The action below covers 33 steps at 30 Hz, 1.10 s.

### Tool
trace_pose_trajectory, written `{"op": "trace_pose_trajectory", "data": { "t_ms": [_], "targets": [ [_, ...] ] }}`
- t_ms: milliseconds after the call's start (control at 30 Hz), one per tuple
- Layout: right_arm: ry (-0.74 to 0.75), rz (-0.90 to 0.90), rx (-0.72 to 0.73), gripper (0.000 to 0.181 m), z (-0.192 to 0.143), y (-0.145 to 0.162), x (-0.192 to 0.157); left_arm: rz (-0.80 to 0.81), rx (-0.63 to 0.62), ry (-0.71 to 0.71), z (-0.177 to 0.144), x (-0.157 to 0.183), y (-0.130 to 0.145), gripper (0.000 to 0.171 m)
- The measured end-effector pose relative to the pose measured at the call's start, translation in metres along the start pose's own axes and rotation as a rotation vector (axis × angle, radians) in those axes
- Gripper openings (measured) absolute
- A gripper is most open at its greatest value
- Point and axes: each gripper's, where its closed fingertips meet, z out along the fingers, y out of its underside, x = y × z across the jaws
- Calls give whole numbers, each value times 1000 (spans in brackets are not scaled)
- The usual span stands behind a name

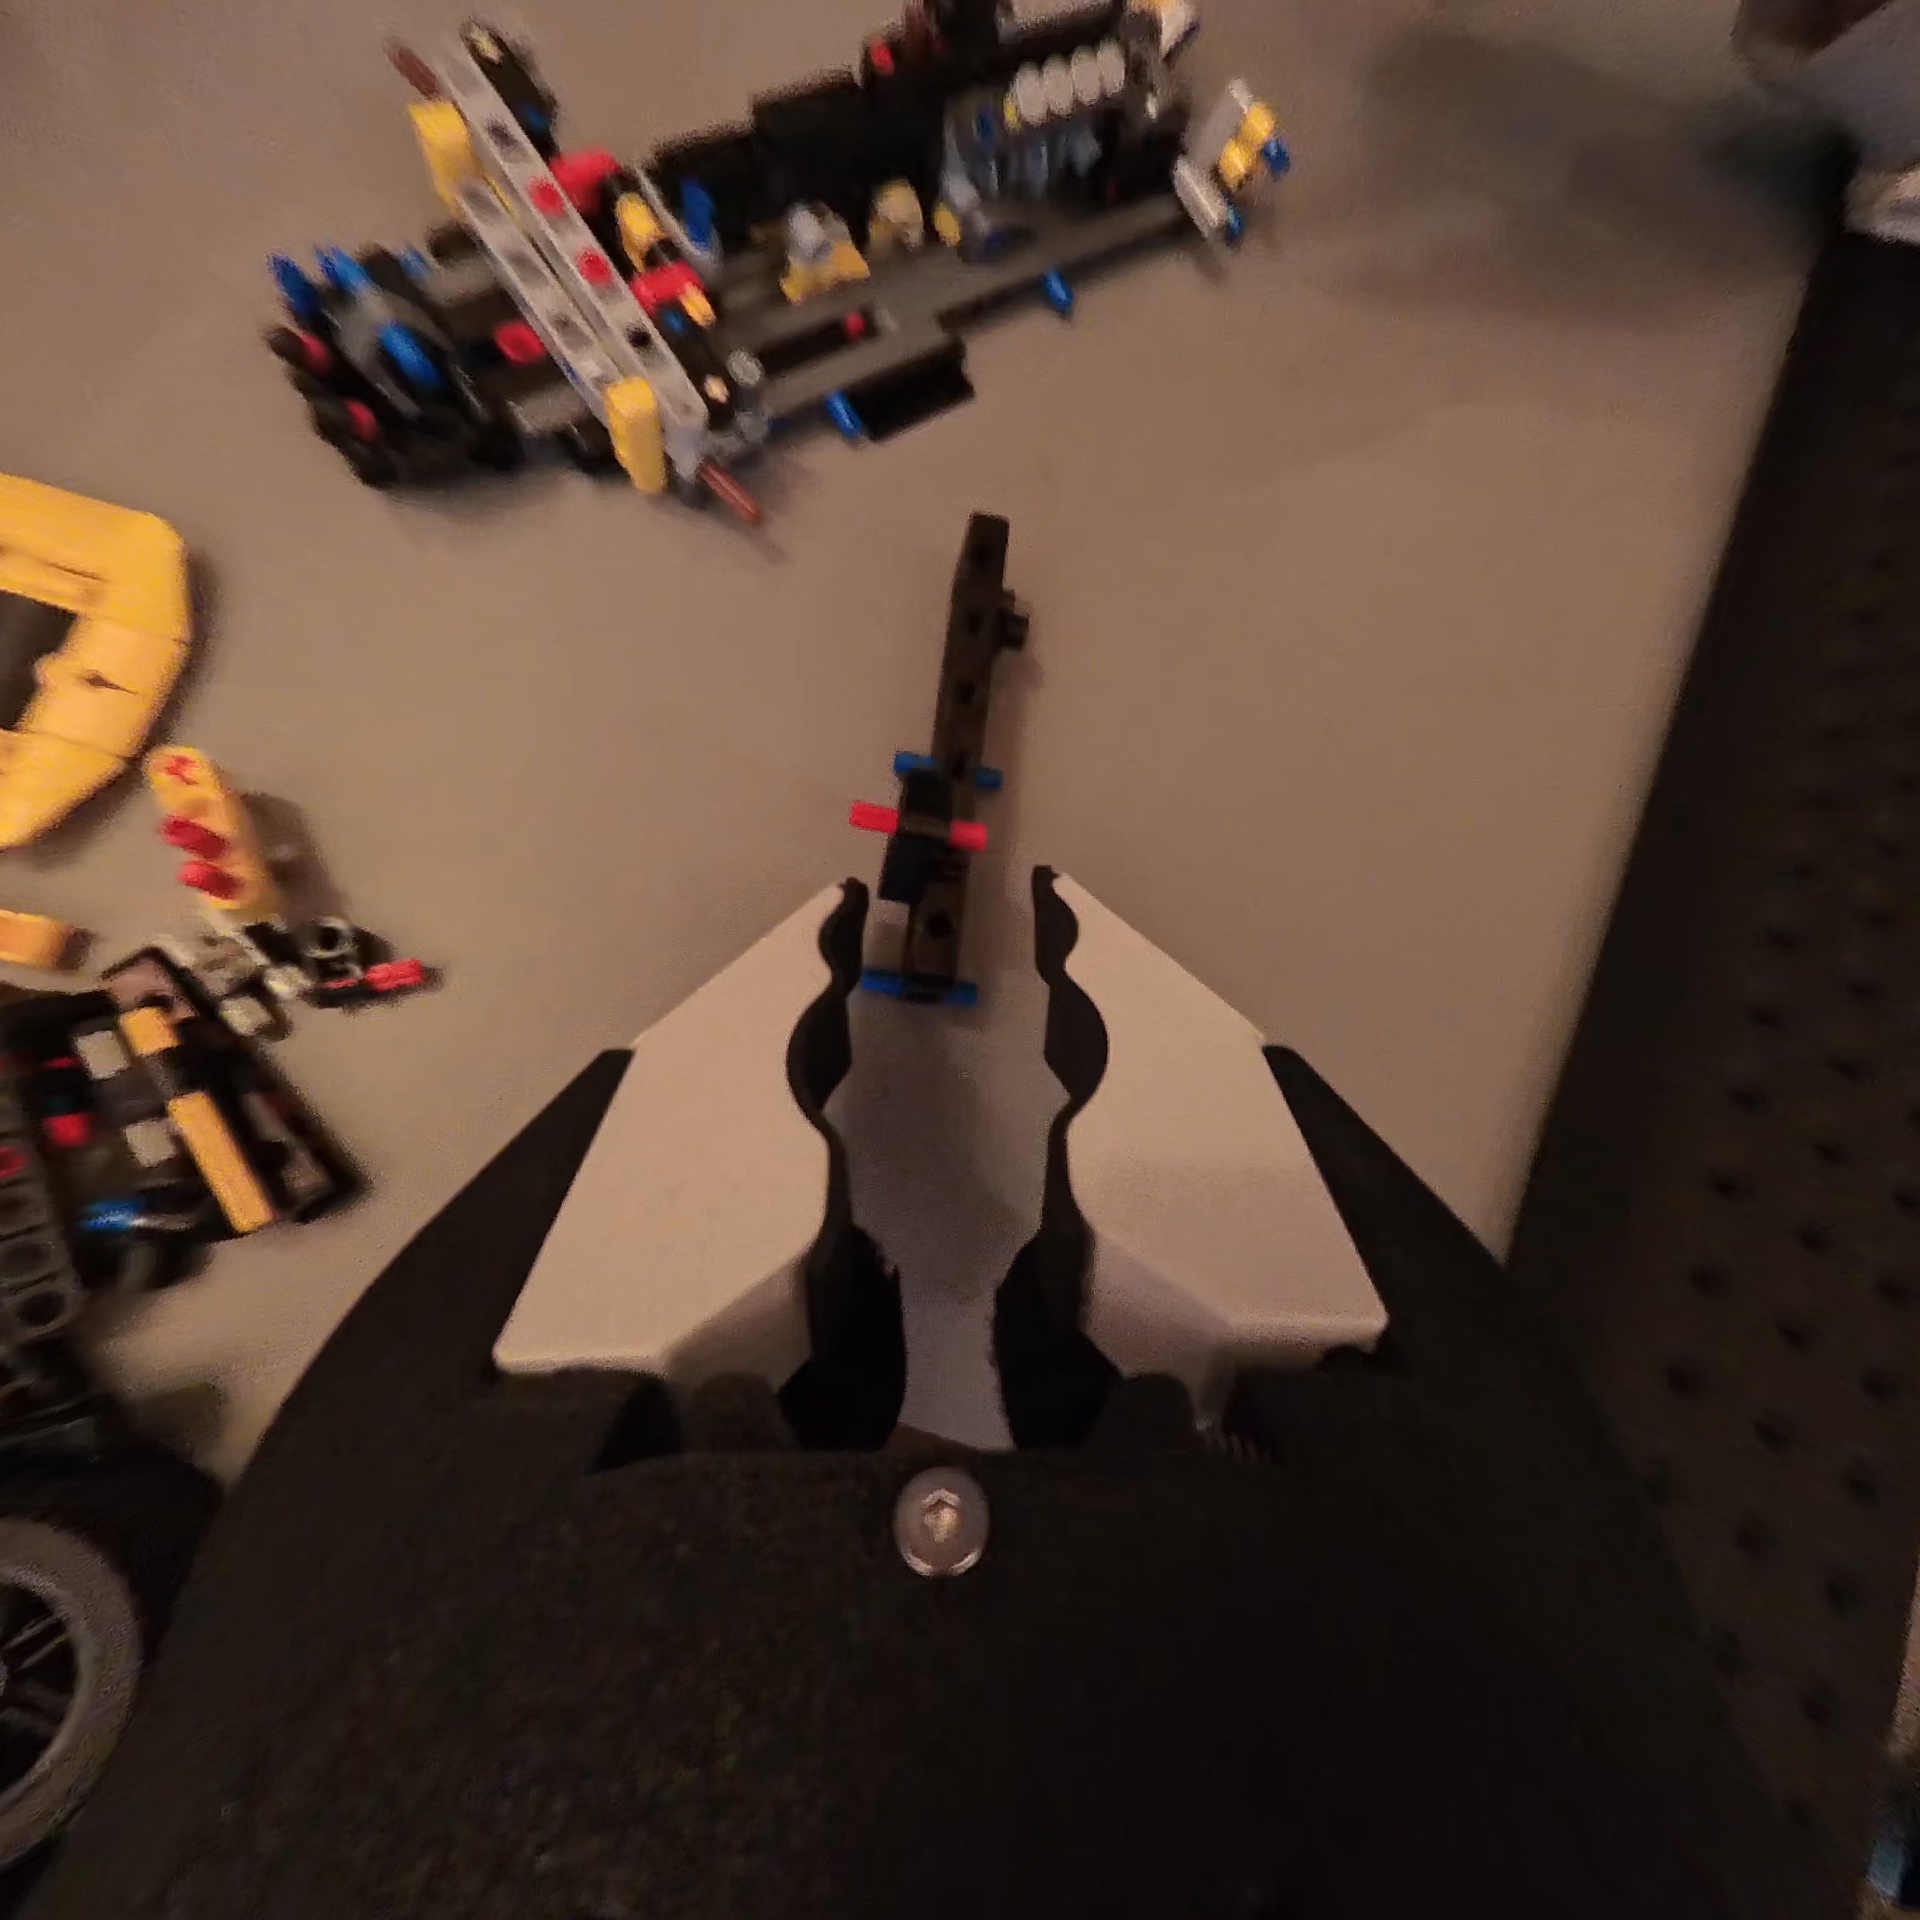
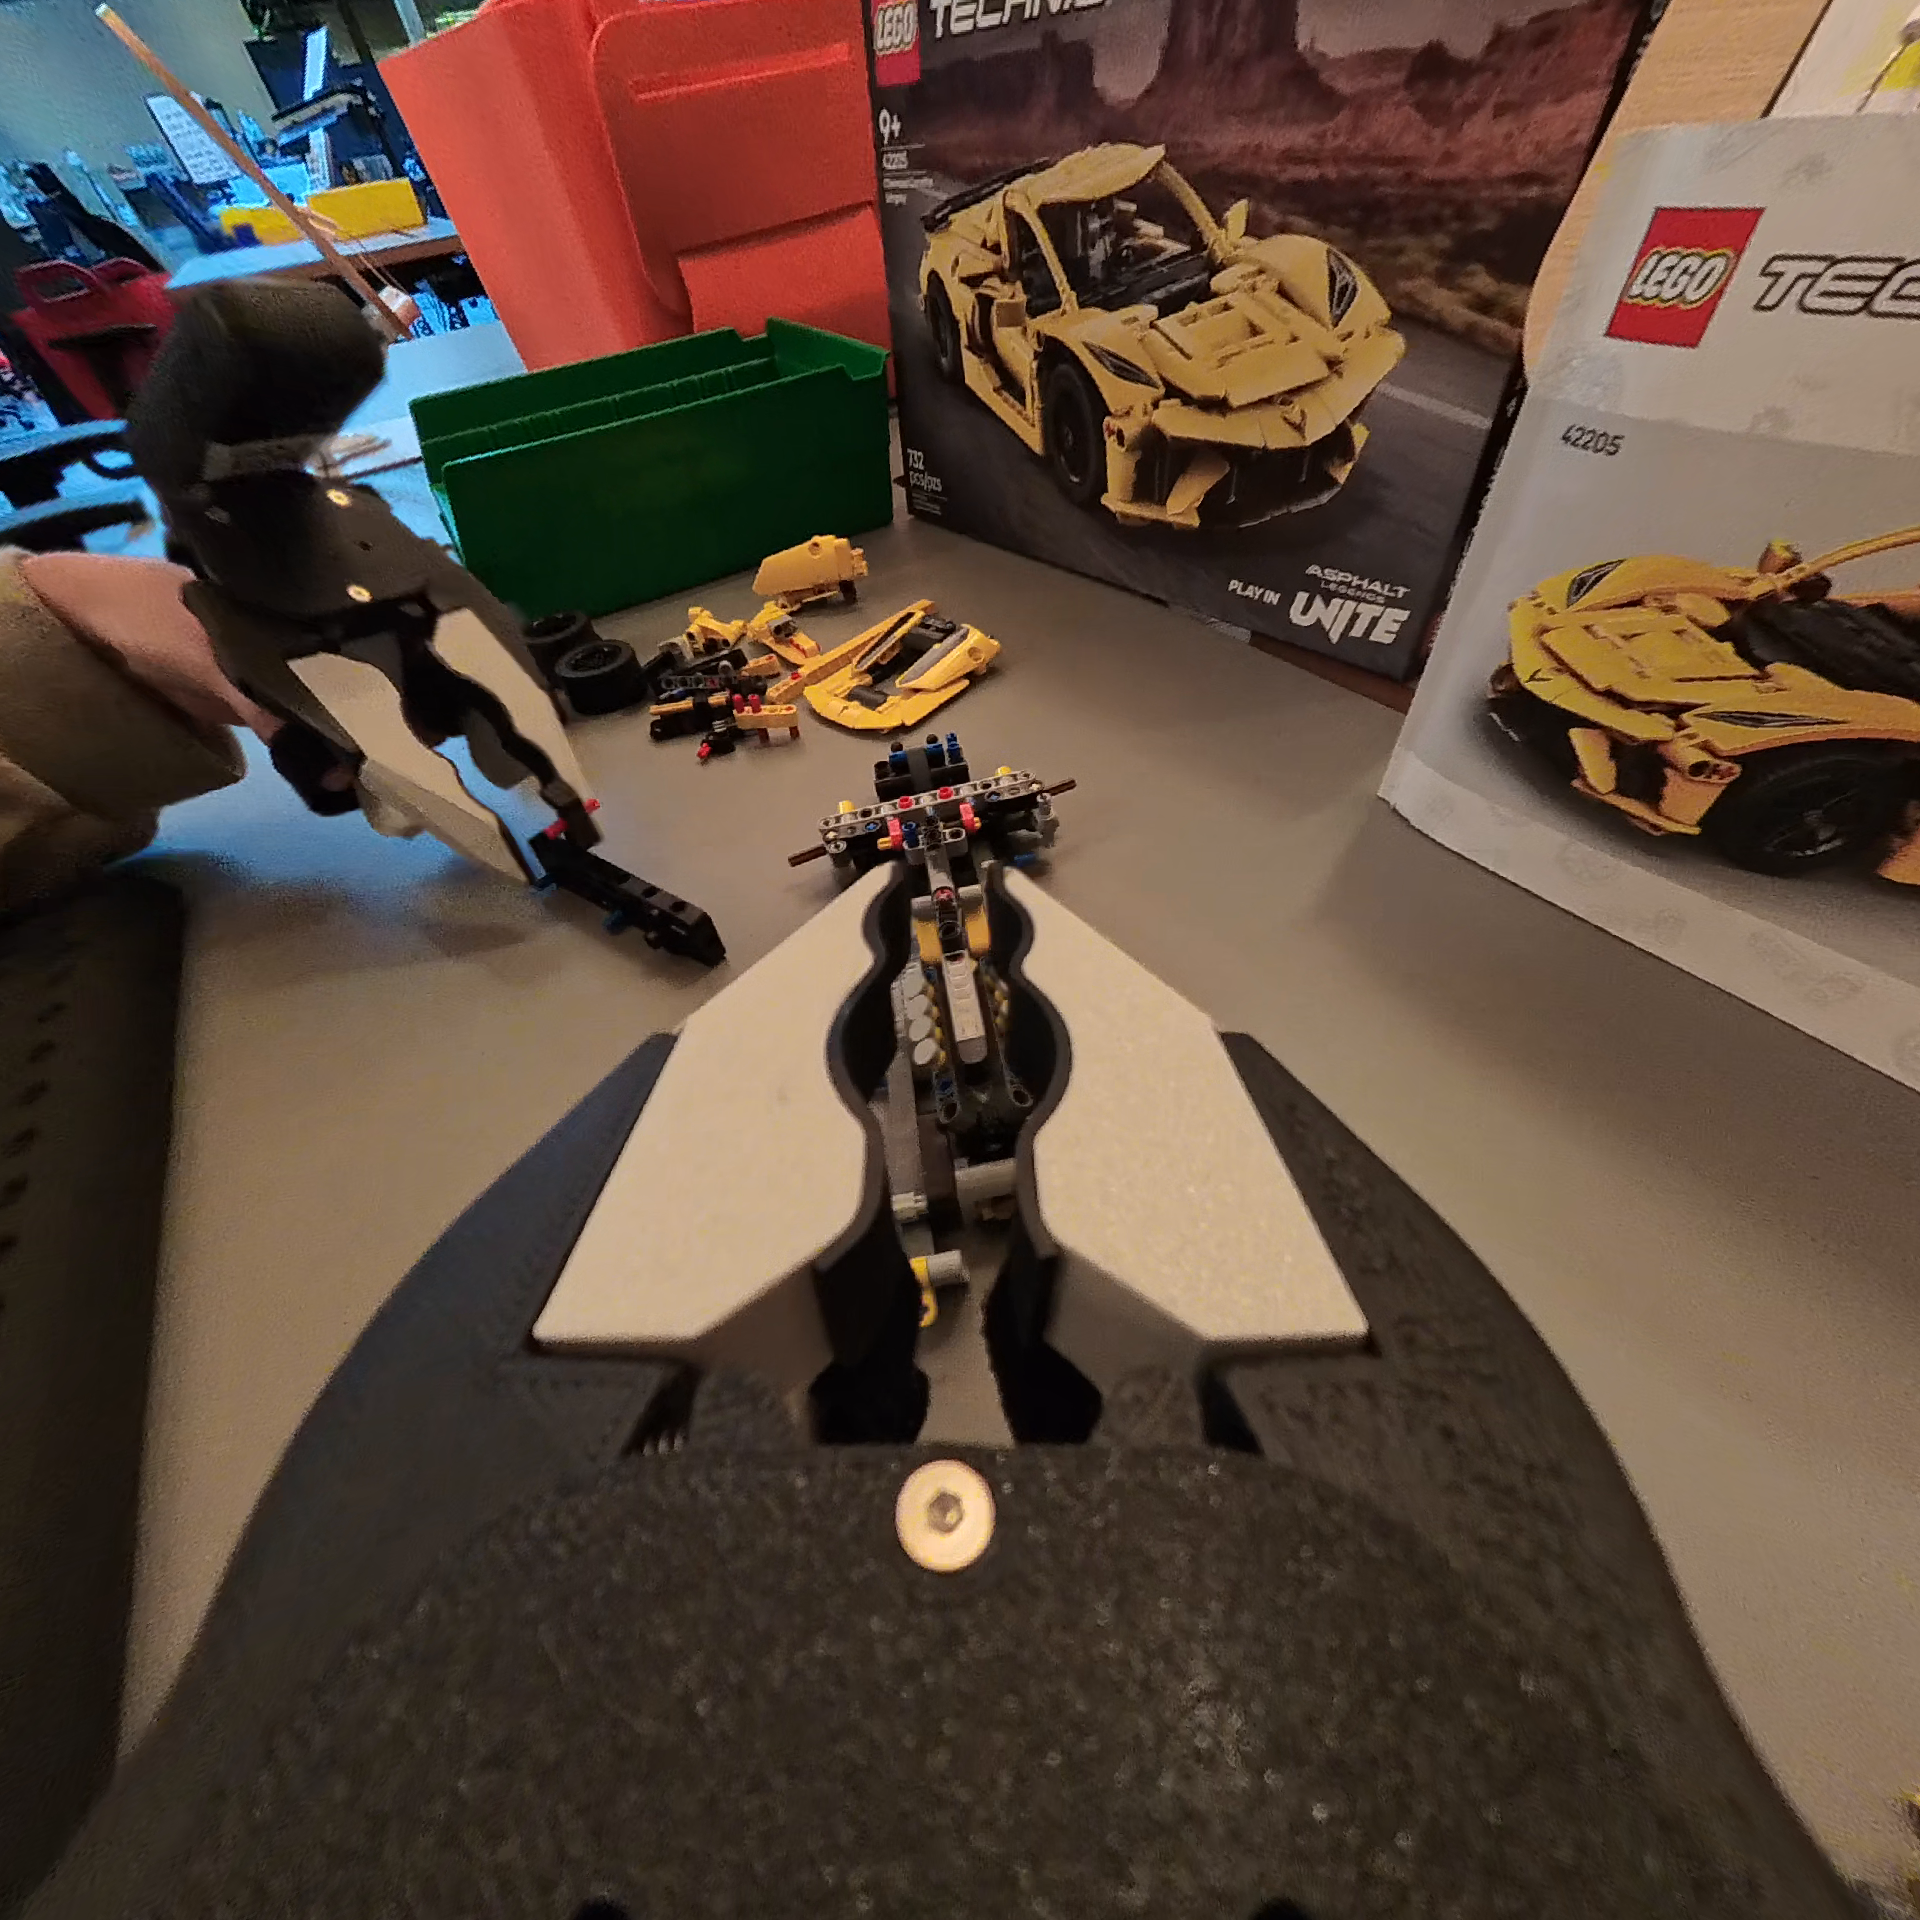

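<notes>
A black beam (image 1: 961, 727) with blue and red pins lies on the grey table. Its near end sits between the fingertips of my left gripper (image 1: 945, 888), which is open with a gap on both sides of the beam. The right wrist view shows that gripper (image 2: 566, 821) tilted down over the beam (image 2: 634, 904), with a hand (image 2: 125, 665) holding it. My right gripper (image 2: 945, 883) has its jaws a narrow way apart and points along a long toy-brick chassis (image 2: 940, 821), seen through the gap. The chassis (image 1: 727, 270) lies beyond the beam in the left wrist view, with no gripper on it there.
Loose yellow panels and small parts (image 2: 831, 665) and black wheels (image 2: 592, 665) lie behind the chassis. A green bin (image 2: 665, 478), an orange container (image 2: 675, 177), a toy box (image 2: 1195, 312) and a booklet (image 2: 1714, 520) stand at the back. A black perforated mat (image 1: 1818, 935) borders the table. The left gripper's tips are roughly 25 centimeters from the right gripper's.
</notes>
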Motion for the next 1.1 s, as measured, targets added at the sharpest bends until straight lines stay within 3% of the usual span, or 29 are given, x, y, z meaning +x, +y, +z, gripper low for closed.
{"op": "trace_pose_trajectory", "data": {
  "t_ms": [67, 100, 167, 267, 333, 433, 633, 833, 1100],
  "targets": [
    [-7, -5, -15, 12, 1, 3, -2, 50, -42, -48, 7, -3, 8, 27],
    [-9, -11, -21, 12, 2, 4, -2, 85, -29, -55, 6, 0, 4, 8],
    [-30, -20, -27, 12, 4, 5, -7, 173, 12, -127, 4, 1, -10, 7],
    [-200, -84, -25, 19, 5, 4, -43, 453, 77, -260, 2, 19, -41, 8],
    [-278, -186, -8, 30, 7, 4, -70, 635, 45, -297, 8, 41, -56, 7],
    [-357, -376, 5, 29, 8, 12, -107, 818, -40, -300, 23, 67, -70, 7],
    [-344, -491, -60, 23, 18, 30, -123, 875, -83, -235, 38, 93, -95, 7],
    [-355, -401, -166, 21, 17, 29, -111, 934, -87, -324, 44, 87, -105, 8],
    [-287, -411, -98, 11, 18, 18, -107, 898, -43, -336, 44, 91, -111, 9]
  ]
}}
